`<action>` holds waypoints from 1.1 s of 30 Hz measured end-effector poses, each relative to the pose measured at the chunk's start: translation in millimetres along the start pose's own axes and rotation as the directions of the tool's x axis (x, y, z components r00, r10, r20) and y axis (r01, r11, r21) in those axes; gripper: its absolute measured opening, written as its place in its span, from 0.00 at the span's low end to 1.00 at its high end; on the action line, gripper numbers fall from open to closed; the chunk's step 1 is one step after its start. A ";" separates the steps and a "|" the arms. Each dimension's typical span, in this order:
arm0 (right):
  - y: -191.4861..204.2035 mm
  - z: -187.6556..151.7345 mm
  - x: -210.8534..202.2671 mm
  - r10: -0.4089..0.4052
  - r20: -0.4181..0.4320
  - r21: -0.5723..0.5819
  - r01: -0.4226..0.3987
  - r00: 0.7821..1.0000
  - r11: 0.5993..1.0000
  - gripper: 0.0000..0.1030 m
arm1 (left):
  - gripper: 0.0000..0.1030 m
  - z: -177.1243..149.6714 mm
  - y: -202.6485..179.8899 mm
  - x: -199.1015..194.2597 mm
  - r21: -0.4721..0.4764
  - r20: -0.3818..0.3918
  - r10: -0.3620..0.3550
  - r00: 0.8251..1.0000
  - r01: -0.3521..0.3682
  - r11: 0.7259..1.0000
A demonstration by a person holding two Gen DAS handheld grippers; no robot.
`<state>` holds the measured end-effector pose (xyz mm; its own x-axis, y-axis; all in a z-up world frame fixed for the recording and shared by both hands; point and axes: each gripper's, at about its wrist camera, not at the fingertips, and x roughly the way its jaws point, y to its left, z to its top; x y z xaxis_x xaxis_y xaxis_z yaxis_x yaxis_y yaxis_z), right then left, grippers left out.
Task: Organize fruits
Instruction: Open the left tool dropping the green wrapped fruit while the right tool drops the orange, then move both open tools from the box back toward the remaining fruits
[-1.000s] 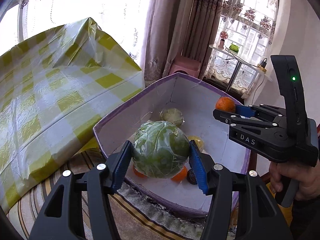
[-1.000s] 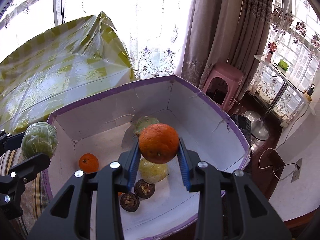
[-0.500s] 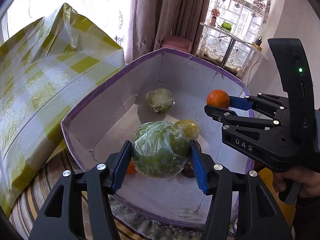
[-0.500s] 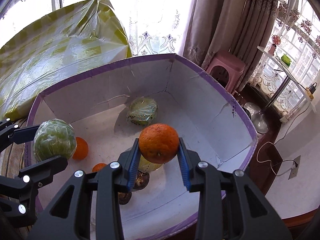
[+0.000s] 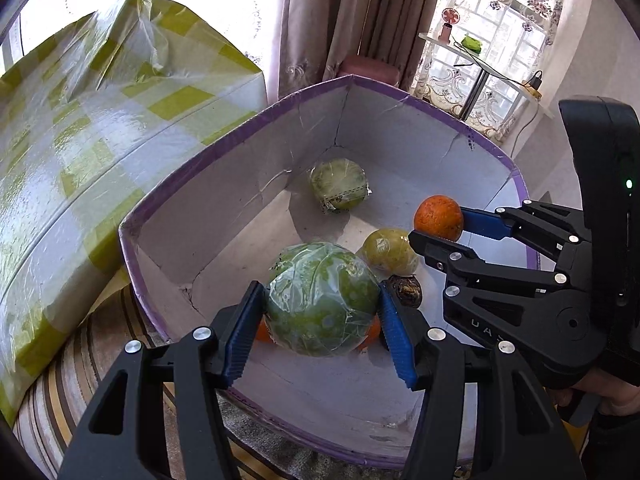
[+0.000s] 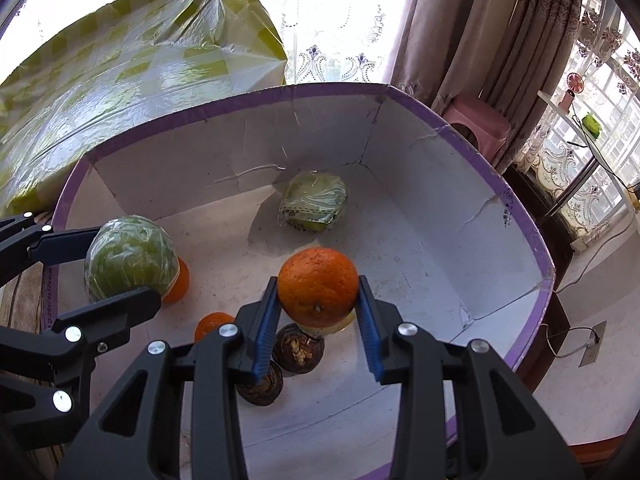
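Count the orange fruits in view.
3: one large orange held in the right tongs; one small orange behind the wrapped green melon; another on the box floor. More may be hidden.

A plastic-wrapped green melon (image 5: 322, 300) and an orange (image 6: 318, 282) hang over the purple-rimmed box (image 6: 524, 232).

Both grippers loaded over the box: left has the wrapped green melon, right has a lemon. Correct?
Not quite. The right gripper is shut on an orange, not a lemon; the right wrist view shows it plainly. The rest holds: the left gripper is shut on the wrapped green melon, and both hang over the box.
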<state>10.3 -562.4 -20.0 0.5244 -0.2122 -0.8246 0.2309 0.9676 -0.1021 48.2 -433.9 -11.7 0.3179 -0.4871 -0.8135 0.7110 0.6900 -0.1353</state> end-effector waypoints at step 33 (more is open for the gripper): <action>7.5 7.9 -23.8 -0.007 0.073 -0.023 0.009 0.997 1.000 0.72 | 0.60 -3.2 32.4 -33.4 -0.141 0.135 0.011 0.991 0.008 0.990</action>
<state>6.0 -551.2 3.3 0.5813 -0.2283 -0.7810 0.2165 0.9686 -0.1221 58.6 -393.6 9.3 0.4075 -0.5474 -0.7310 0.6181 0.7546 -0.2205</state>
